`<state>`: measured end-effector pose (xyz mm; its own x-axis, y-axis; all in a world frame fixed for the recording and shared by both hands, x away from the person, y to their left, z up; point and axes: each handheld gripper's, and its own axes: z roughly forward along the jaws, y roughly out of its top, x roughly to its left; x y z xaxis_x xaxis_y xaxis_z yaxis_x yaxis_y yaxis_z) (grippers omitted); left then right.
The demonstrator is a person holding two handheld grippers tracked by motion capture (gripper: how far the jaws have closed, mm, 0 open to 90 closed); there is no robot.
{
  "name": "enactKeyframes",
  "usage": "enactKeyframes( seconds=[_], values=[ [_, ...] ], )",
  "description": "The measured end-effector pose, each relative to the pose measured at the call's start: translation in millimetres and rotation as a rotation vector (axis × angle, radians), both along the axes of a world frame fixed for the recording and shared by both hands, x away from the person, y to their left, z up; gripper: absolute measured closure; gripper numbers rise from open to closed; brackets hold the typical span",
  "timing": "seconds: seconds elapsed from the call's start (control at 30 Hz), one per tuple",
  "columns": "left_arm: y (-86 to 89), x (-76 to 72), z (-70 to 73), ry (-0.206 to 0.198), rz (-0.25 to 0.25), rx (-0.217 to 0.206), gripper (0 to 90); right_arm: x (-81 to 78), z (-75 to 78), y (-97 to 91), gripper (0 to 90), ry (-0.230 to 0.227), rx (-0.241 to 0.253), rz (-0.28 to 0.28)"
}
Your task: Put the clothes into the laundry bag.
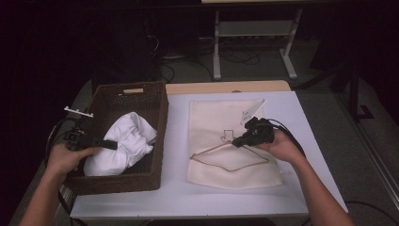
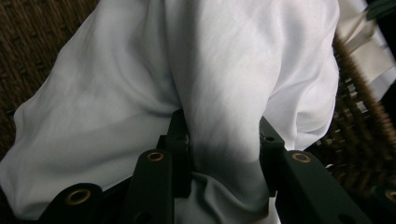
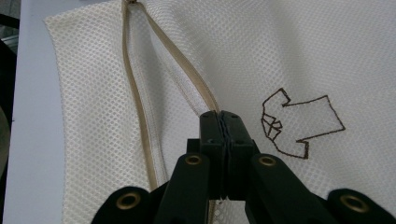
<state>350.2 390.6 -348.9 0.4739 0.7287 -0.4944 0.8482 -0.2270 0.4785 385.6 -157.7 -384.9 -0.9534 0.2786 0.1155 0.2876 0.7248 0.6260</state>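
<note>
A crumpled white garment (image 1: 127, 141) lies in a brown wicker basket (image 1: 131, 87) on the left of the table. My left gripper (image 1: 113, 144) reaches in from the basket's left side and is shut on a fold of the white garment (image 2: 116, 93), which bulges up between the jaws of my left gripper (image 2: 223, 125). A cream mesh laundry bag (image 1: 214, 117) lies flat at the centre right, its zipper opening (image 1: 230, 160) gaping. My right gripper (image 1: 236, 142) is shut on the zipper edge (image 3: 140, 93) of the mesh bag (image 3: 303, 56), with the right gripper's tips (image 3: 223, 114) beside a stitched shirt outline (image 3: 299, 123).
The white table top (image 1: 179, 188) has bare room between basket and bag and along its front edge. A white tag (image 1: 251, 110) sticks up at the bag's far corner. The basket wall (image 2: 355, 93) stands close to the right of my left gripper. A metal stand (image 1: 254, 28) is on the floor beyond.
</note>
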Motion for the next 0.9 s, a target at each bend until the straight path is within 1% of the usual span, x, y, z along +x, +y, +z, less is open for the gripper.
enactKeyframes(
  seconds=[0.1,0.2,0.3,0.37,0.5,0.53,0.6,0.67,0.8,0.9],
  values=[
    [1.7,-1.1,4.7,-0.019,0.002,-0.027,66.5,2.4,1.3,-1.5,88.3,0.004,0.002,-0.007],
    [2.3,-2.5,8.7,-0.028,0.005,-0.044,66.5,5.2,4.3,-3.4,88.3,0.004,-0.001,-0.015],
    [3.3,-4.4,14.9,-0.042,0.009,-0.067,66.5,8.8,9.9,-5.3,88.4,-0.003,0.015,-0.023],
    [4.1,-5.5,19.4,-0.057,0.008,-0.085,66.6,10.6,13.0,-6.0,88.3,-0.005,0.016,-0.026],
    [4.1,-6.5,28.3,-0.079,0.001,-0.100,66.6,14.2,18.0,-7.6,88.4,-0.015,0.023,-0.032],
    [4.1,-6.7,30.4,-0.083,0.002,-0.108,66.6,16.1,20.9,-8.5,88.4,-0.023,0.028,-0.035],
    [4.0,-7.0,34.8,-0.091,0.004,-0.129,66.6,16.9,22.2,-9.0,88.3,-0.024,0.030,-0.038],
    [2.8,-7.4,39.5,-0.101,0.001,-0.141,66.6,20.6,26.1,-10.3,88.4,-0.025,0.042,-0.045],
    [-2.8,-8.6,51.3,-0.126,-0.012,-0.169,66.6,27.1,32.9,-9.7,88.4,-0.027,0.048,-0.051],
    [-7.6,-8.8,56.8,-0.133,-0.026,-0.171,66.6,30.5,36.5,-7.1,88.4,-0.034,0.046,-0.049]
  ],
)
